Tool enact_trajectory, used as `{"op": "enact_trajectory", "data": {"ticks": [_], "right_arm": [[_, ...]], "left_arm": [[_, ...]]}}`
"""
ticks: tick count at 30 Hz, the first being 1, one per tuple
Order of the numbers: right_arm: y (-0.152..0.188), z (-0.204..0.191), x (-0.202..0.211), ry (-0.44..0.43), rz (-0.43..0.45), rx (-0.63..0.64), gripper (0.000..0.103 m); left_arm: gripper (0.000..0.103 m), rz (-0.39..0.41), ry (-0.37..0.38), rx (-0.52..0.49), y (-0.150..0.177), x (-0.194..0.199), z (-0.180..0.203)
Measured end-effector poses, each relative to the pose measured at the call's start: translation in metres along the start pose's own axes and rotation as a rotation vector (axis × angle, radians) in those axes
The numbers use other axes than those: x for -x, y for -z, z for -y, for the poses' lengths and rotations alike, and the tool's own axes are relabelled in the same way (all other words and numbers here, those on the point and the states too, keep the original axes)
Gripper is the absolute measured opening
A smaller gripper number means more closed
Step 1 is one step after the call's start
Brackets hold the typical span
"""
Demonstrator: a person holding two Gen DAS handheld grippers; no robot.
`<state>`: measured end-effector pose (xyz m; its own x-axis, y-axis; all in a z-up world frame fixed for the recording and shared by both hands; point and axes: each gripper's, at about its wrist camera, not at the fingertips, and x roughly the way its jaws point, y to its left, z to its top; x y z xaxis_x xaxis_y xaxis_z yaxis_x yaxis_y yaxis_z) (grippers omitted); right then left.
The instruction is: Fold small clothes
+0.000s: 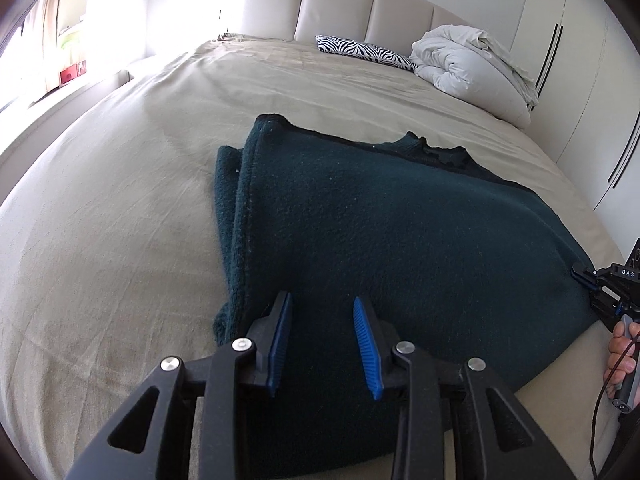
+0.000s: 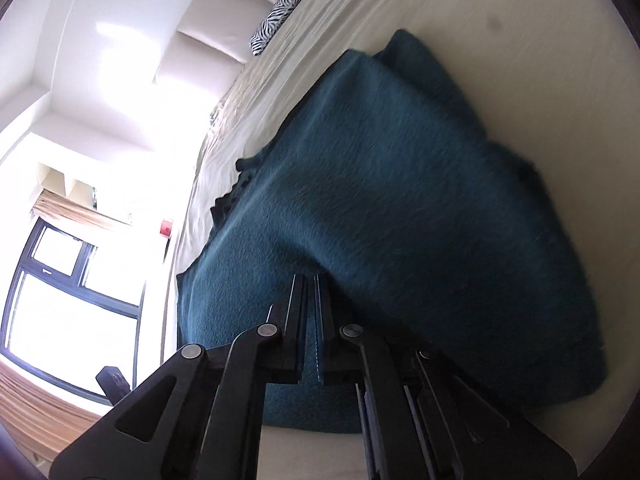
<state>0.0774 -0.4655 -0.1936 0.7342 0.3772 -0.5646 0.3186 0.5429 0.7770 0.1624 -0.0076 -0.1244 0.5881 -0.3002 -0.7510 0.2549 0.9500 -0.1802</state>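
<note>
We are at a big bed [image 1: 120, 200] with a tan sheet. A dark green sweater [image 1: 380, 240] lies on it, near our edge, with one side already folded over. Our left gripper [image 1: 322, 308] hangs over its near edge, fingers spread, holding nothing. Our right gripper [image 2: 310, 280] is at the sweater's right edge, fingers pressed together; we cannot tell if cloth is caught. We think we are mid-fold. Next we must pinch an edge and bring it across. A striped pillow [image 1: 364, 52] sits far off.

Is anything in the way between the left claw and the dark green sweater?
No, nothing visible. The left claw hangs open right over the near edge of the dark green sweater, with only bare fabric between its fingers.
</note>
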Motion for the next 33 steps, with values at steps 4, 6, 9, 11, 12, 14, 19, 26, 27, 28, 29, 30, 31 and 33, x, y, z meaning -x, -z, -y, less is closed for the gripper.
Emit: {"op": "enact_trajectory", "data": {"ticks": [4,6,9,11,12,14,19,26,27,28,29,30,31,33], "right_arm": [[-0.027,0.022,0.024,0.085,0.1,-0.049,0.0],[-0.033,0.022,0.033,0.133,0.129,-0.045,0.0],[-0.032,0.013,0.043,0.18,0.178,-0.05,0.007],[-0.026,-0.001,0.046,0.182,0.189,-0.036,0.009],[-0.024,-0.01,0.045,0.152,0.176,-0.014,0.009],[-0.016,-0.036,0.037,0.097,0.126,0.046,0.009],[-0.006,-0.095,-0.024,-0.009,-0.023,0.177,0.01],[-0.009,-0.127,-0.109,-0.032,-0.146,0.206,0.029],[-0.012,-0.127,-0.12,-0.037,-0.156,0.202,0.03],[-0.017,-0.126,-0.13,-0.032,-0.162,0.195,0.03],[-0.022,-0.121,-0.14,-0.02,-0.168,0.181,0.03],[-0.029,-0.113,-0.148,-0.028,-0.17,0.15,0.03],[-0.036,-0.103,-0.152,-0.061,-0.167,0.107,0.026],[-0.054,-0.086,-0.152,-0.088,-0.135,0.054,0.026]], "left_arm": [[0.036,0.005,0.006,0.016,0.003,0.002,-0.002],[0.036,0.011,0.002,0.02,0.007,0.005,-0.002],[0.036,0.017,-0.003,0.03,0.01,0.007,-0.002],[0.035,0.012,-0.017,0.03,0.01,0.01,-0.001],[0.035,0.008,-0.03,0.025,0.009,0.011,0.002],[0.035,0.006,-0.045,0.023,0.003,0.015,0.008],[0.047,0.04,-0.054,-0.017,-0.032,0.008,0.026],[0.051,-0.036,-0.146,-0.066,-0.074,-0.051,0.028],[0.055,-0.053,-0.143,-0.063,-0.073,-0.061,0.025],[0.059,-0.042,-0.136,-0.06,-0.071,-0.066,0.022],[0.06,-0.031,-0.134,-0.063,-0.069,-0.068,0.021],[0.06,-0.021,-0.133,-0.066,-0.067,-0.068,0.021],[0.06,-0.012,-0.128,-0.066,-0.066,-0.068,0.021],[0.06,-0.004,-0.103,-0.05,-0.064,-0.068,0.015]]}}
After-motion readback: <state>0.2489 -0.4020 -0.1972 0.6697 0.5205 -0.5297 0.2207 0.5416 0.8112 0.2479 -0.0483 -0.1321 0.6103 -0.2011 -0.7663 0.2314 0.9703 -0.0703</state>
